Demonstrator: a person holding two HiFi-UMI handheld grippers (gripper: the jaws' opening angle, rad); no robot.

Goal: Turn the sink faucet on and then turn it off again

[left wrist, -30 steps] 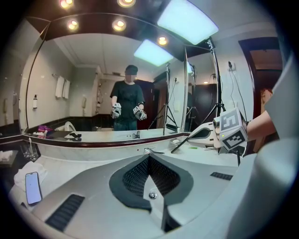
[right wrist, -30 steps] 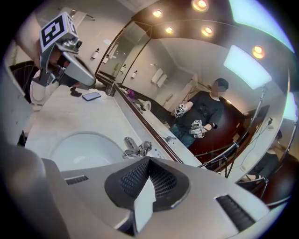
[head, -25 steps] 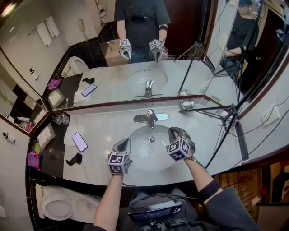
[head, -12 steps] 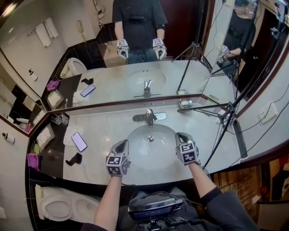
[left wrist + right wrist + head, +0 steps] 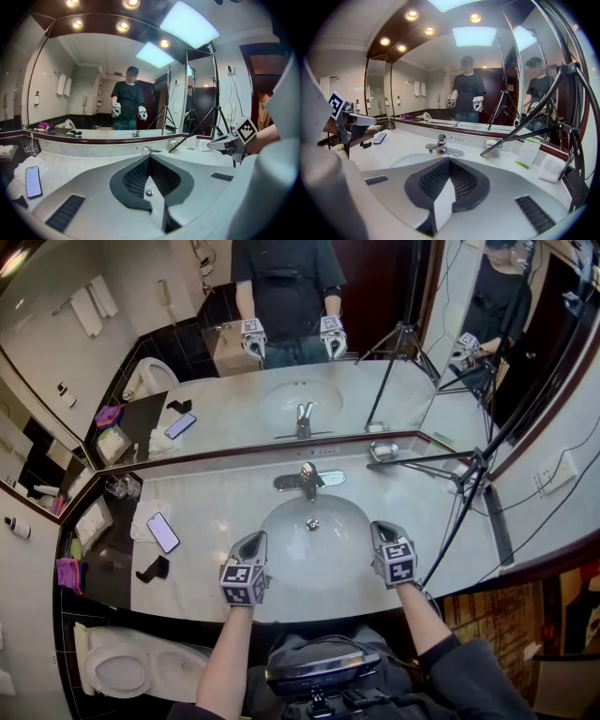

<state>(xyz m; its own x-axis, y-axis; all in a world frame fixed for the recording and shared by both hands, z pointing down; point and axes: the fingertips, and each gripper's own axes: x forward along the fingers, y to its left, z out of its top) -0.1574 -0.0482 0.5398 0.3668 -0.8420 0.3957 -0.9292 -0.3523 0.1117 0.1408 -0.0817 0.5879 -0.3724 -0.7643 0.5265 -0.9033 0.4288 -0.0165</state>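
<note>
**Two grippers clenched and empty, the right one drawn back from the faucet**

Both sets of jaws are seen pressed together in their own views, with nothing held between the pads. The left gripper (image 5: 254,542) is held over the near left rim of the sink basin (image 5: 281,521), where it was a second ago. The right gripper (image 5: 383,532) has been shifted. A second ago it was held further in over the basin, nearer the faucet (image 5: 307,480), with its marker cube tilted. Now it has been pulled towards the near right rim and rolled, so that the cube's top face is turned up to the head camera. The two grippers are now set almost level with each other, one at each side of the bowl.

The faucet stands at the far edge of the basin, in the middle, just before the mirror. It is well apart from both grippers and is touched by neither. No stream of water can be made out below the spout in any view, so the tap is judged to be shut.

The withdrawal is read as a retreat from the lever, not an approach. Whether an on-and-off cycle is finished cannot be settled from these views. If it is not, the lever would have to be reached again across the bowl.
</note>
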